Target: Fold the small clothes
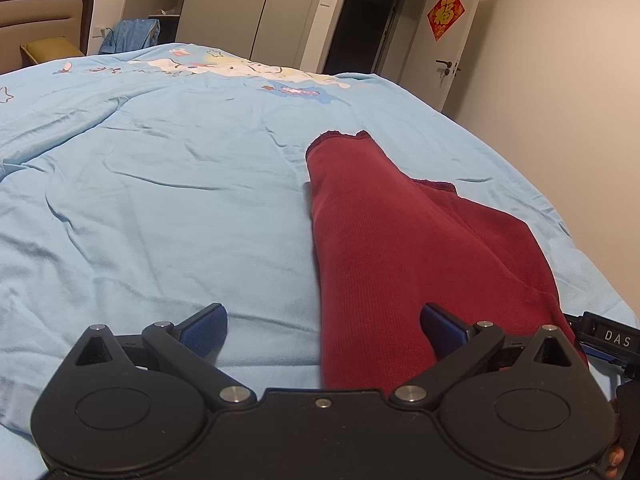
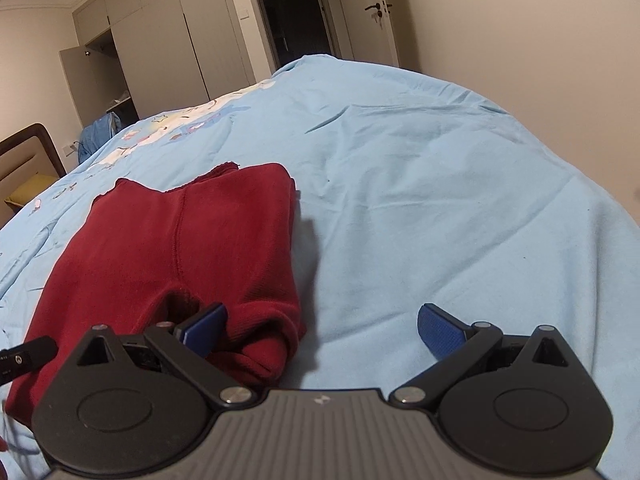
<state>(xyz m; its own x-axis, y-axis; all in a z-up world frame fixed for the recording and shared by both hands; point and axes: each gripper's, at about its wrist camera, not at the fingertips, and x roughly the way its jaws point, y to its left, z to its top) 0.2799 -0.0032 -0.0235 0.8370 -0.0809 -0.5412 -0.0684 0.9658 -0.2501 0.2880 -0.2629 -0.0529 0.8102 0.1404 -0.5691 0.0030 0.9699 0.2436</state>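
A pale blue cotton bedspread fills everything ahead of my fingers. The dark red knitted garment, partly folded, runs lengthwise away from me, between both tools. My left gripper and right gripper gape wide, empty, each straddling one near edge.

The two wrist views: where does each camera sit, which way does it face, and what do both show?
Left wrist: sits behind the open left claw, low over the bed, facing the doorway; the garment lies ahead on the right; fingertips show at the lower right.
Right wrist: sits behind the open right claw, facing the same way; the garment lies on the left.
Shared: garment, bed, doorway, wardrobe, red door decoration.
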